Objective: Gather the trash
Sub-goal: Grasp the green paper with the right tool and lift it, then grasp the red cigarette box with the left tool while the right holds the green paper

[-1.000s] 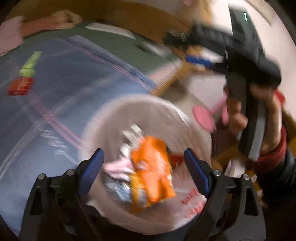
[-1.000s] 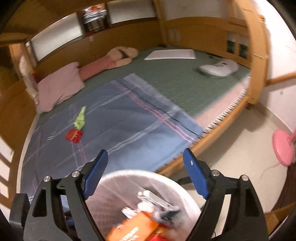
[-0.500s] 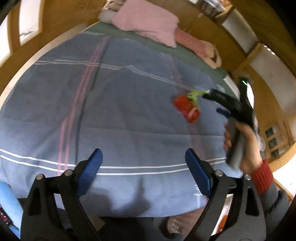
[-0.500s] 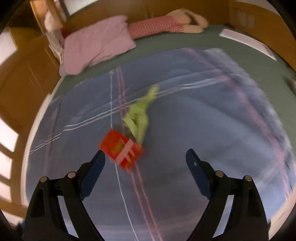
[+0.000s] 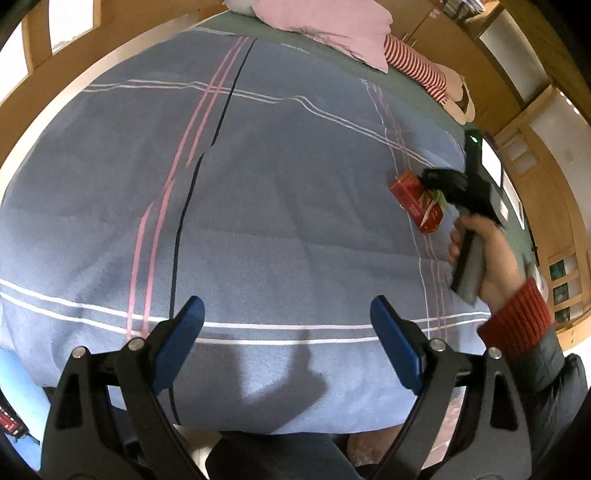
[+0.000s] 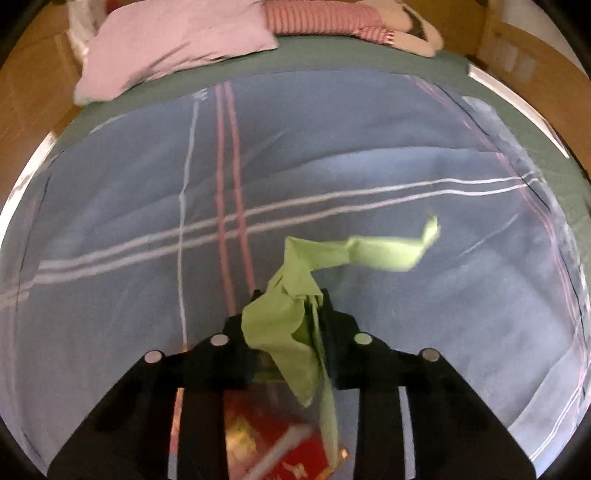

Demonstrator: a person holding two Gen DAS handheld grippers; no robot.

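My right gripper (image 6: 291, 306) is shut on a crumpled green paper (image 6: 295, 295), whose loose tail (image 6: 391, 251) trails to the right over the blue blanket (image 6: 369, 166). A red box (image 6: 273, 443) lies on the blanket right below that gripper. In the left wrist view the right gripper (image 5: 439, 184) sits over the red box (image 5: 415, 201) at the right, a bit of green showing at its tip. My left gripper (image 5: 288, 325) is open and empty above the blanket's near edge (image 5: 258, 332).
A pink pillow (image 6: 173, 44) and a striped stuffed toy (image 6: 332, 18) lie at the head of the bed on the green sheet (image 6: 332, 59). A wooden bed frame (image 5: 74, 70) surrounds the mattress. A white flat item (image 6: 513, 103) lies at far right.
Both grippers swung away from the trash bin to the bed. The right gripper came down on the green paper beside the red box and shut on it. The left stayed open.
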